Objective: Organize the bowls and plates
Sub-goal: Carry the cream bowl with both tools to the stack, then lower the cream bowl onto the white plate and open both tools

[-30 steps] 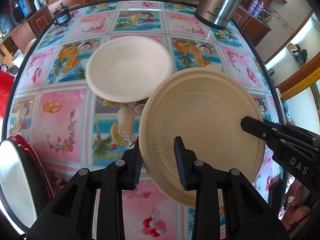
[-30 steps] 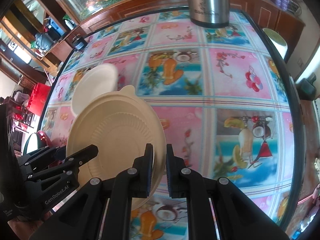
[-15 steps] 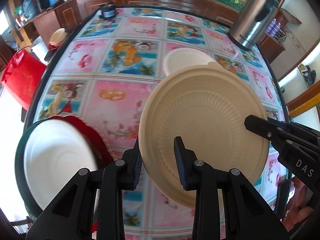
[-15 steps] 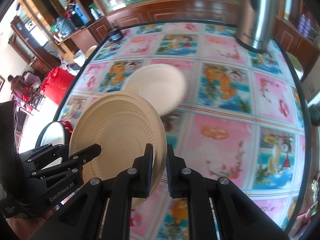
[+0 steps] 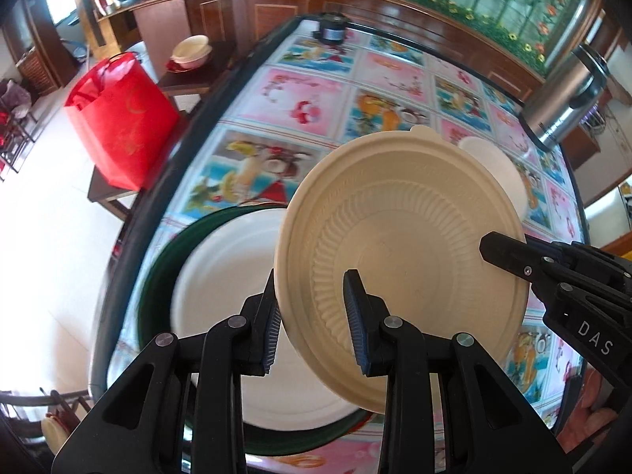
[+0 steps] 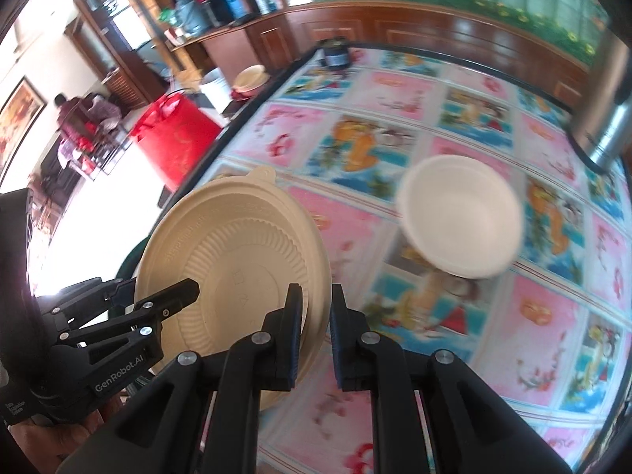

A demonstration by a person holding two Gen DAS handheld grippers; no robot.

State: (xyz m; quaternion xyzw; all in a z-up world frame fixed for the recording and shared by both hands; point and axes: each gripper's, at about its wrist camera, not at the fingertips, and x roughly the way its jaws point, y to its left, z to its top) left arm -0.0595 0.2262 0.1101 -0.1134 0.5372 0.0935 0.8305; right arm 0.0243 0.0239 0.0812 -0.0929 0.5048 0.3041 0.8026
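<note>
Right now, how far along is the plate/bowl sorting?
Done: a white plate already sits on the green plate. In hand: both the left gripper and right gripper clamp the beige plate beside that stack. Left: the white bowl, loose on the table.

Both tools are made of matte black plastic. The left gripper [image 5: 312, 316] has two angular arms with triangular cut-outs and round silver screw heads at the joints; its fingers [image 5: 354, 318] carry ribbed dark blue pads. The right gripper [image 6: 316, 335] has the same build, with the same silver screws and ribbed pads. White letters "GenRobot.AI" are printed on the left tool's side, and "DAS" on the right one. Bare skin of a hand [image 5: 600, 418] shows behind the right tool.
</note>
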